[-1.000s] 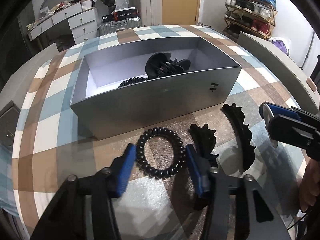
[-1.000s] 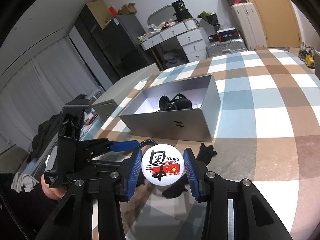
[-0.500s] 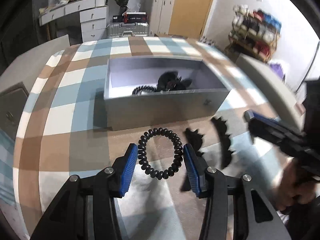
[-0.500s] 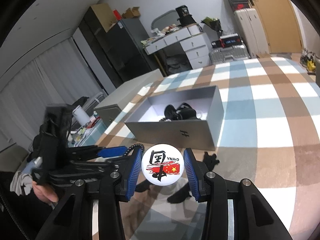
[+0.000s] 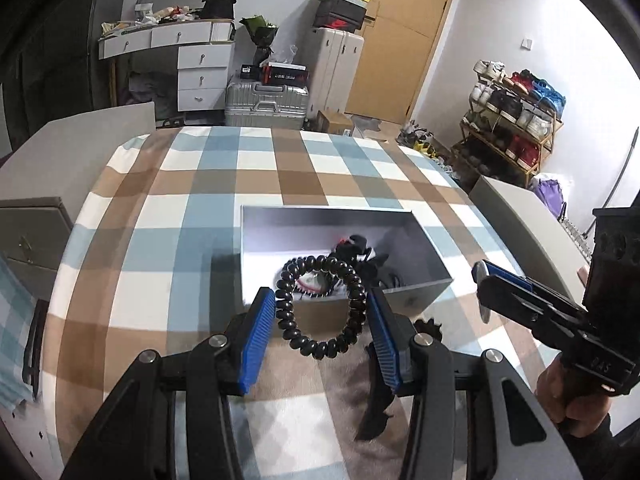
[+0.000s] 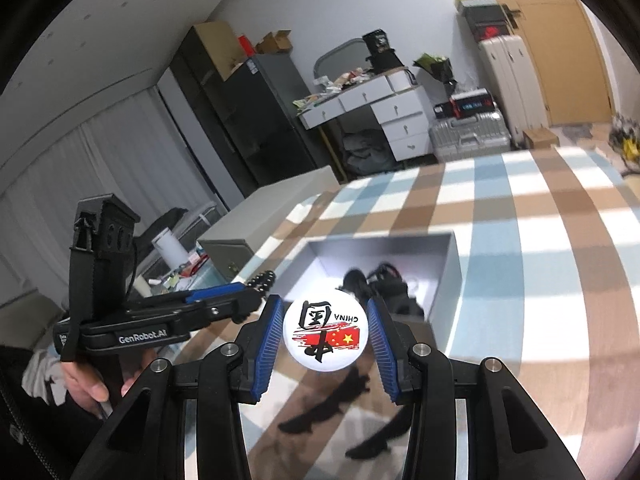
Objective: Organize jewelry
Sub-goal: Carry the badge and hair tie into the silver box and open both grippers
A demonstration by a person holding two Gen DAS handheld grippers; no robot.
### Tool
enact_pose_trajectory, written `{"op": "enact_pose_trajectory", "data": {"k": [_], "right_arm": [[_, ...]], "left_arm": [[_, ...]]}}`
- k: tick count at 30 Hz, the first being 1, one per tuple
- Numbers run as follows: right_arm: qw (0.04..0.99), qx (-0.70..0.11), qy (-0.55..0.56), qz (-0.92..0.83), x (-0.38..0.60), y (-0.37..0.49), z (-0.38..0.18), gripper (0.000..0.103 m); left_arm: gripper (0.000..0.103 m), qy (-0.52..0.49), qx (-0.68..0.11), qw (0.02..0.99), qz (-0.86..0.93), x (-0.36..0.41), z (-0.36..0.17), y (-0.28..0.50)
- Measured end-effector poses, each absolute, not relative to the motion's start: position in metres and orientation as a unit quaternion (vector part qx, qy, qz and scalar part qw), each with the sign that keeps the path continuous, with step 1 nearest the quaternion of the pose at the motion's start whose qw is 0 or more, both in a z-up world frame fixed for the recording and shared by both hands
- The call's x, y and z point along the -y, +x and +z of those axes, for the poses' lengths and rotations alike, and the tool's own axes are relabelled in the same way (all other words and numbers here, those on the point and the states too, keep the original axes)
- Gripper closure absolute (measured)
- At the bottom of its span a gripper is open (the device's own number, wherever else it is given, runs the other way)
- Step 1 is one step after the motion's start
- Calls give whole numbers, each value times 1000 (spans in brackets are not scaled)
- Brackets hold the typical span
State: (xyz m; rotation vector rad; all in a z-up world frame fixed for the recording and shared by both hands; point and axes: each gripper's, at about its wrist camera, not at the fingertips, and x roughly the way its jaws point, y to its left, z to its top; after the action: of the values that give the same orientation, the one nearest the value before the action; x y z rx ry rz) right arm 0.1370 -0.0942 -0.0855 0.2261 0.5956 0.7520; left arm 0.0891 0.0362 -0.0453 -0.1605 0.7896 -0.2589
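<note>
My left gripper [image 5: 321, 332] is shut on a black spiral hair tie [image 5: 322, 305] and holds it in the air in front of the open grey box [image 5: 436, 254]. The box holds black hair clips [image 5: 372, 264] and another coiled tie. My right gripper [image 6: 325, 334] is shut on a round white badge [image 6: 325, 334] with a red flag and the word CHINA, held above the table near the box [image 6: 454, 256]. It also shows in the left wrist view [image 5: 484, 286] to the right of the box. Black hair clips [image 6: 320, 416] lie on the checked tablecloth below.
The round table has a blue, brown and white checked cloth [image 5: 168, 216]. A black clip [image 5: 376, 412] lies under my left gripper. Grey cabinets [image 5: 32, 232] stand at the left, a shoe rack [image 5: 516, 120] at the far right, suitcases [image 5: 266, 100] behind.
My left gripper has lifted the black spiral hair tie off the table and raised it toward the box. My right gripper has risen too, still holding the badge.
</note>
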Motion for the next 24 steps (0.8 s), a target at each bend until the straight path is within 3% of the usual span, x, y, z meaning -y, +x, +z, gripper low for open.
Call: {"op": "enact_pose_trajectory", "data": {"k": [11,24], "right_arm": [[869,-304,117,372,65,191,-73,61],[848,-374,100,361,24,242,-101,61]], "left_arm": [[62,-83,-388,908,-130,-36,-50,116],[62,-83,-416,893,-152,-36,-68,133]]}}
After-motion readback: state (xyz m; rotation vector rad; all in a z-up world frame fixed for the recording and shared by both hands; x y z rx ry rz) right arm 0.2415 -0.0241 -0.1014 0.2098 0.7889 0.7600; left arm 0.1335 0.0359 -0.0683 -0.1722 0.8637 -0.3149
